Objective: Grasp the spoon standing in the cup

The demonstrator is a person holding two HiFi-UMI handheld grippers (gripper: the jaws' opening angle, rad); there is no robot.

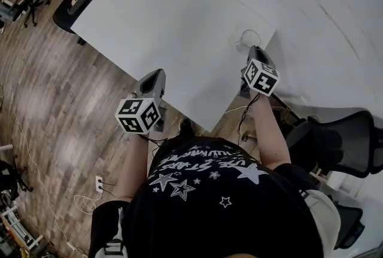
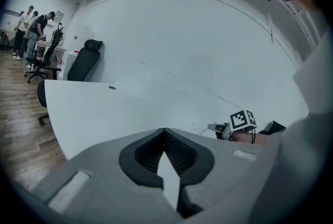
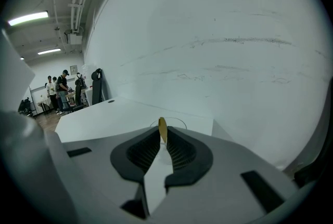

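A clear cup (image 1: 250,39) stands near the white table's (image 1: 179,17) right corner; in the right gripper view only its rim (image 3: 178,123) shows past the jaws. A yellowish spoon (image 3: 162,128) stands upright in it, its tip poking up between the dark pads. My right gripper (image 3: 162,141) is shut on the spoon's handle, and in the head view it (image 1: 254,51) reaches over the table edge to the cup. My left gripper (image 1: 157,73) hovers at the table's near edge. Its jaws (image 2: 164,132) are shut with nothing between them.
A white wall rises behind the table. A black office chair (image 1: 335,143) stands at my right and another (image 2: 83,64) at the table's far end. Several people (image 2: 31,28) stand far off on the wood floor (image 1: 54,101). A thin cable (image 1: 245,110) hangs by the table corner.
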